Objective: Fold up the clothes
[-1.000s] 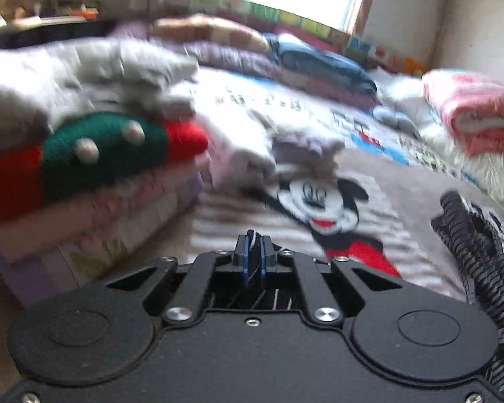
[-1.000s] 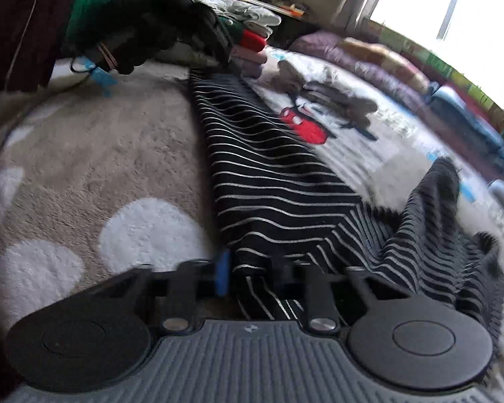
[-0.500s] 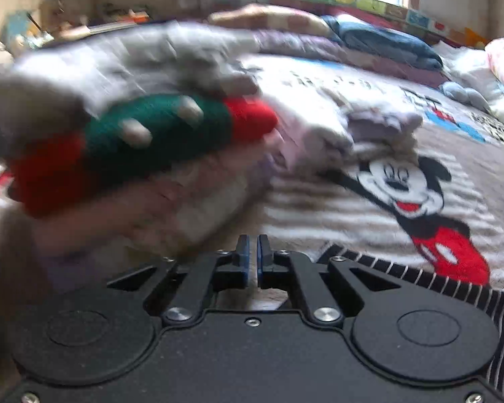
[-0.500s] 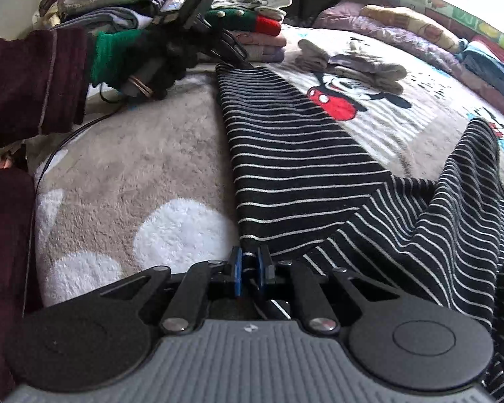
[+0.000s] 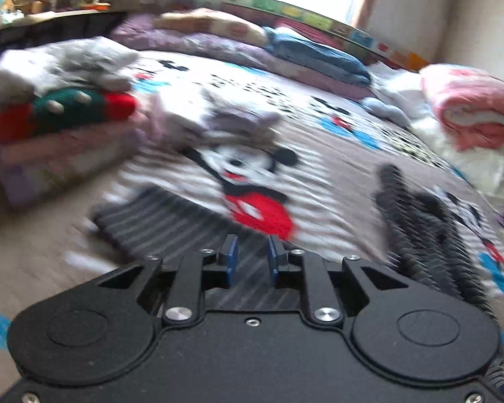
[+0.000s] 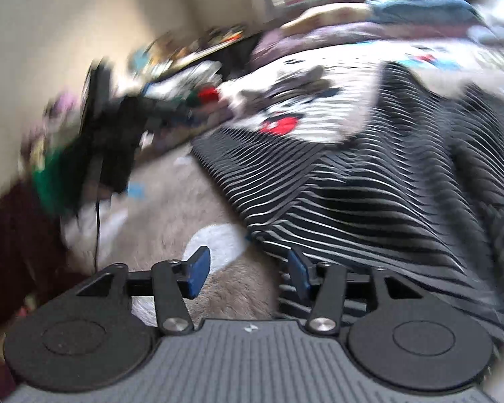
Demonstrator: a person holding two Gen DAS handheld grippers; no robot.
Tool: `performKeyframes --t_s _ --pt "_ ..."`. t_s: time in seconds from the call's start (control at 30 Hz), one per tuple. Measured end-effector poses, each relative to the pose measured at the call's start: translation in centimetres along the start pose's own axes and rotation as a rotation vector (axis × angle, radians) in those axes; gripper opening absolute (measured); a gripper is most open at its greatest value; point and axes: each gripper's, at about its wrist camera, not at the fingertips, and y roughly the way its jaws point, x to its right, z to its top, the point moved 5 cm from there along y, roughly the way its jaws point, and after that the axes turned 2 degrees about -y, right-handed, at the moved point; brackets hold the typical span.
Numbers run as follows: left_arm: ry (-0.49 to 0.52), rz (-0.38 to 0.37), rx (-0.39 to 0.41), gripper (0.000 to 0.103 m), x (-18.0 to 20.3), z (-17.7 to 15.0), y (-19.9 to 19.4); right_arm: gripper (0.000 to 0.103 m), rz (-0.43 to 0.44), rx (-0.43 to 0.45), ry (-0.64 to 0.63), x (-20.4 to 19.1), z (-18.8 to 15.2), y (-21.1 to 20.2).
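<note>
On the bed (image 5: 336,141), both the left gripper (image 5: 251,262) and the right gripper (image 6: 247,270) are opening empty, so we should smooth the striped top (image 6: 369,181) flat before regripping.

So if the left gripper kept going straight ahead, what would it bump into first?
Probably the striped garment. The left gripper, jaws opening with nothing between them, points down at the cloth just ahead. The picture is blurry, so depth is uncertain.

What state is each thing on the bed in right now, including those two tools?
Left tool: jaws opening, nothing gripped.
Right tool: jaws opening, nothing gripped.
Striped garment: released, partly folded, far side rumpled.
Clothes stack: folded, piled.
Pink blanket: rolled.
</note>
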Motion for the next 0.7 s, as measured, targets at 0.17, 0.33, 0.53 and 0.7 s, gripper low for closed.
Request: performKeyframes --t_s 0.17,0.33,0.53,0.7 --pt "-0.005 -0.094 -0.007 0.017 5.1 -5.0 -0.7 0.054 -0.024 0.14 0.209 5.2 -1.0 -5.4" --pt "0.071 -0.075 -0.075 0.018 7.4 -9.9 1.4 0.055 -0.107 0.272 0.347 10.4 -3.3 -9.1" --pt "0.06 -0.036 -0.041 0.056 9.0 -7.5 -1.7 0.055 -0.117 0.378 0.394 12.8 -3.9 -10.1" --pt "-0.009 -0.071 0.028 0.076 11.6 -4.2 -6.0 0.055 -0.087 0.416 0.45 13.8 -3.7 -10.0"
